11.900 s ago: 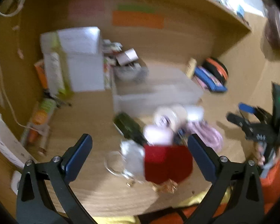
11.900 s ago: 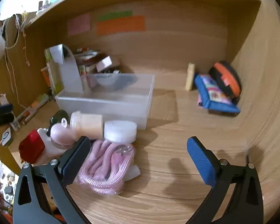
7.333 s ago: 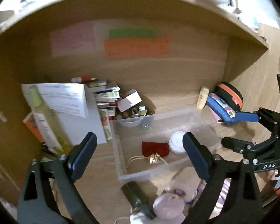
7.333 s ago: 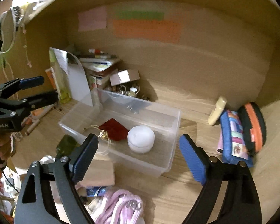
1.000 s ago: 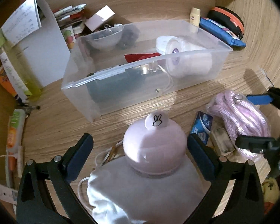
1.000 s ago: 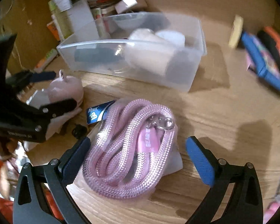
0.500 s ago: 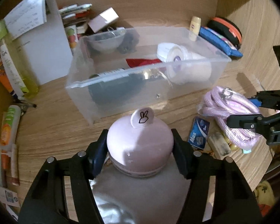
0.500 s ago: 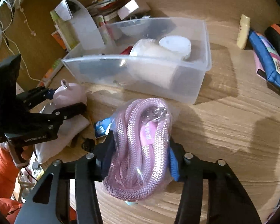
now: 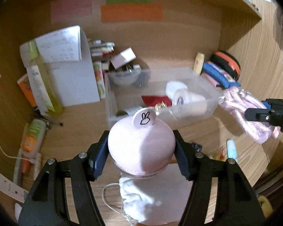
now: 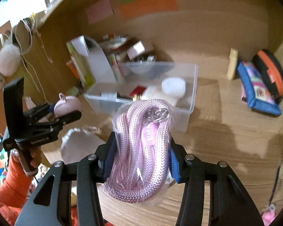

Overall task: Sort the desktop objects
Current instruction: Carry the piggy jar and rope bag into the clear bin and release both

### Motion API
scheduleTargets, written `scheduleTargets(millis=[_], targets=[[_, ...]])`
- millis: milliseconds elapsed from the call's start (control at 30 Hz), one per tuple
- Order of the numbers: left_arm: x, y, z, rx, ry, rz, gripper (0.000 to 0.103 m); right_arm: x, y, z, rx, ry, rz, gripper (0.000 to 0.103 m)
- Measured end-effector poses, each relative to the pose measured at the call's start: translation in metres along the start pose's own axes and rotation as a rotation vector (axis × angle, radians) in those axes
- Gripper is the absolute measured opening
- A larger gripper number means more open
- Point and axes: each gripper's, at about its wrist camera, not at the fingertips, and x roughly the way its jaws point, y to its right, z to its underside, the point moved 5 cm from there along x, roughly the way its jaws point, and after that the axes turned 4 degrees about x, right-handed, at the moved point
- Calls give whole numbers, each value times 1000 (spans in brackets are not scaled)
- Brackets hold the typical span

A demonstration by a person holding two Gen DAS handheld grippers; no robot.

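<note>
My left gripper (image 9: 141, 155) is shut on a round pink case (image 9: 141, 146) with a white rabbit tab, held up above the desk; it also shows at the left of the right wrist view as the pink case (image 10: 68, 106). My right gripper (image 10: 140, 158) is shut on a bagged coil of pink rope (image 10: 141, 148), lifted off the wood. The same pink rope (image 9: 245, 113) hangs at the right of the left wrist view. Behind both stands a clear plastic bin (image 9: 111, 101) holding a white roll, a red pouch and a white jar.
A white drawstring bag (image 9: 141, 201) lies on the desk below the pink case. A white box and green bottle (image 9: 43, 79) stand left of the bin. Blue and orange pouches (image 10: 260, 86) lean at the back right. Small packets (image 9: 230, 148) lie near the desk's front edge.
Both grippers went from wide open to shut, the left on the pink case and the right on the rope bag. Both then rose off the desk with their loads.
</note>
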Motion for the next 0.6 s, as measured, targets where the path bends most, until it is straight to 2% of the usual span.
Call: scheduleTargets(millis=[267, 600], targets=[[-21, -14, -31, -38, 87, -14, 63, -21, 2, -28, 30, 104, -11, 45], [-11, -26, -69, -75, 134, -9, 63, -1, 1, -63, 36, 125, -42, 45]])
